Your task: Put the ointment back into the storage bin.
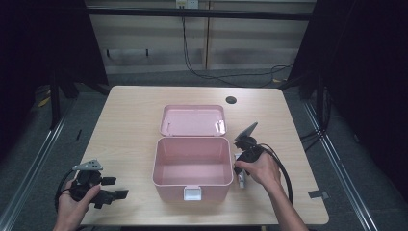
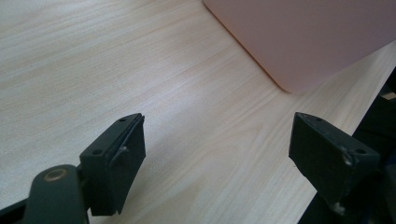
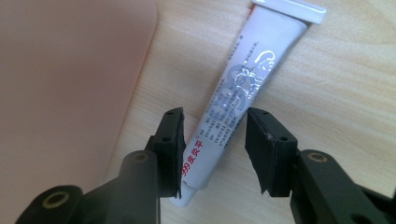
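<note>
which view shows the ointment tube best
The right gripper view: the white ointment tube lies on the table, its print readable, between the right gripper's jaws. In the high view a small part of it shows under the right hand.

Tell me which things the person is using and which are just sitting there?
In use:
- white tube, lying on the table between the right tool's jaws
- open pink box beside it

Just there:
- left tool, open over bare table
- cables on the floor
</note>
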{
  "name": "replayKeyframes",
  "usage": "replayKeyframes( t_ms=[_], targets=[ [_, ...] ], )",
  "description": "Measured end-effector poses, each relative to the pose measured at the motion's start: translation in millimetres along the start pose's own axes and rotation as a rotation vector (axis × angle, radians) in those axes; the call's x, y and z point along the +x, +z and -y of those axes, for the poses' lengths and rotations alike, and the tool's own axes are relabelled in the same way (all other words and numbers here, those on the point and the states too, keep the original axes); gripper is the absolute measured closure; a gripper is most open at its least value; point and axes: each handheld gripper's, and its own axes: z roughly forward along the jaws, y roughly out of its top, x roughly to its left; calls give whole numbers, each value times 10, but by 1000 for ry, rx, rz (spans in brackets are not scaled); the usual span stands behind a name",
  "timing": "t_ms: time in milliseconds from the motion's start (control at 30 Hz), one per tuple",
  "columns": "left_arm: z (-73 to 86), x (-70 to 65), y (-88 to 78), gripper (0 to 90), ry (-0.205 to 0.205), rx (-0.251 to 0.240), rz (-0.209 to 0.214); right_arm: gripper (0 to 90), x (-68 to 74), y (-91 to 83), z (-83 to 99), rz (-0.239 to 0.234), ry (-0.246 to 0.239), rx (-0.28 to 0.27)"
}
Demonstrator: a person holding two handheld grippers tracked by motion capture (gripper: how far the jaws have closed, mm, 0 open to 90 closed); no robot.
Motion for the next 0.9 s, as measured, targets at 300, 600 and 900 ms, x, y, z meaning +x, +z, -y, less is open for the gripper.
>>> replayKeyframes(
  t_ms=[300, 600, 900],
  targets=[
    [0, 3, 4, 185, 0, 1, -3, 668, -1, 74, -23, 35, 1, 27],
    [2, -1, 8, 185, -4, -2, -4, 678, 1, 104, -47, 42, -18, 55],
    [2, -3, 15, 185, -8, 4, -2, 683, 6, 135, -60, 53, -60, 52]
  ],
)
